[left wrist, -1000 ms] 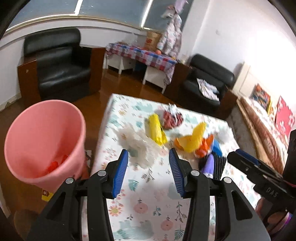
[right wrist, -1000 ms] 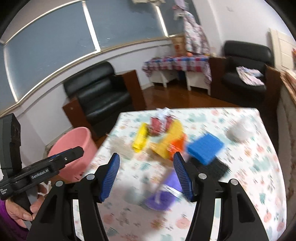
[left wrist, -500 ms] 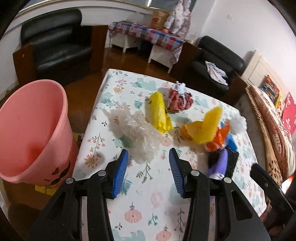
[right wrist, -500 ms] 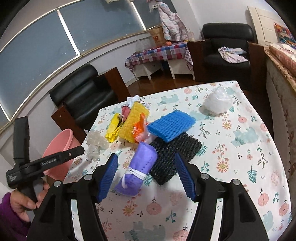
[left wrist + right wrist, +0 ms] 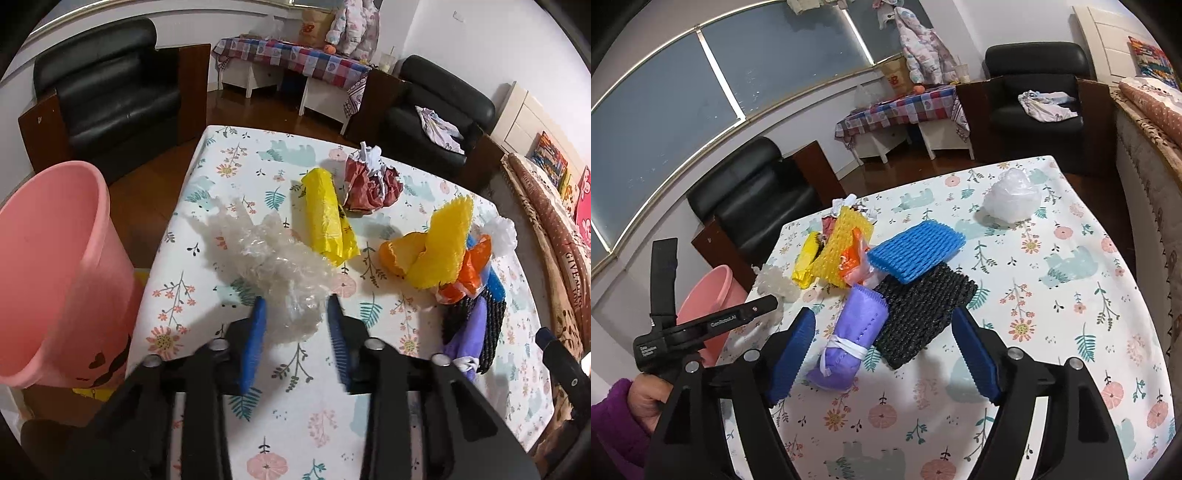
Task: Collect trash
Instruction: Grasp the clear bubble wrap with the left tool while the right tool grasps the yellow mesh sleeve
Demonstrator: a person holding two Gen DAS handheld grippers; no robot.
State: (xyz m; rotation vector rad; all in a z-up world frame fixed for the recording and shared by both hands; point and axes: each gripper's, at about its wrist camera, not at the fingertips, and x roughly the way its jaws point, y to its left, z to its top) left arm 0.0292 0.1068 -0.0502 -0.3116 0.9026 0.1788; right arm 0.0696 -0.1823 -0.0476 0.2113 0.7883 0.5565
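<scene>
Your left claw (image 5: pixel 295 325) has dropped from above to straddle the clear plastic wrap (image 5: pixel 273 262) near the tabletop's (image 5: pixel 295 424) left edge, jaws wide, gripping nothing yet. Your right claw (image 5: pixel 882 354), also open and empty, has closed in on the purple pouch (image 5: pixel 855 339). The pink bin (image 5: pixel 48 273) waits beside that edge.

Both wrist views look down along their jaws, close over the floral table (image 5: pixel 295 424) (shared litter pile).
</scene>
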